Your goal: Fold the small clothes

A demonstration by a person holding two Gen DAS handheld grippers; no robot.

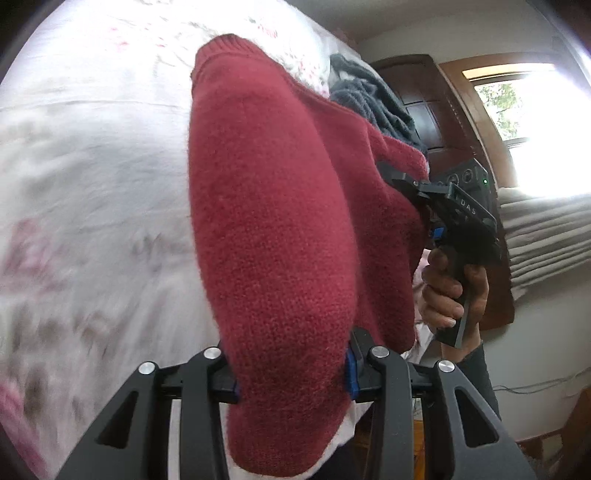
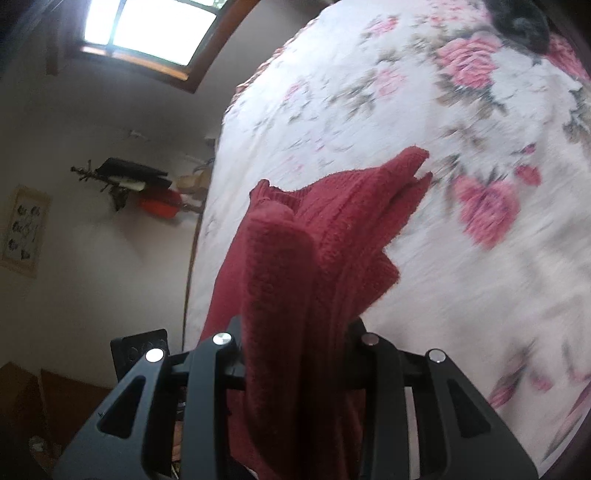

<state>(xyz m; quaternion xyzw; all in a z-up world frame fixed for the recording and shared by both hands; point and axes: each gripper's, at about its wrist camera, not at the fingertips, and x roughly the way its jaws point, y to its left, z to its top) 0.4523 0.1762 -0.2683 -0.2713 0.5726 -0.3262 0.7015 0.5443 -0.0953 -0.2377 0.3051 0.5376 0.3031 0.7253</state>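
A dark red knitted sweater [image 1: 266, 206] hangs in the air over a floral bedsheet [image 1: 92, 166], held by both grippers. My left gripper [image 1: 291, 376] is shut on a thick fold of it, which hides the fingertips. In the left wrist view the right gripper [image 1: 402, 181] bites into the sweater's far edge, with a hand [image 1: 447, 291] on its handle. In the right wrist view my right gripper [image 2: 295, 362] is shut on the bunched red sweater [image 2: 332, 236], whose loose end droops toward the bedsheet [image 2: 424, 110].
A grey knitted garment [image 1: 373, 99] lies at the bed's far side, seen as a dark lump [image 2: 521, 22] in the right wrist view. A dark wooden headboard [image 1: 417, 107] and bright window [image 1: 535, 110] stand behind. A wall shelf [image 2: 129, 177] with items hangs left.
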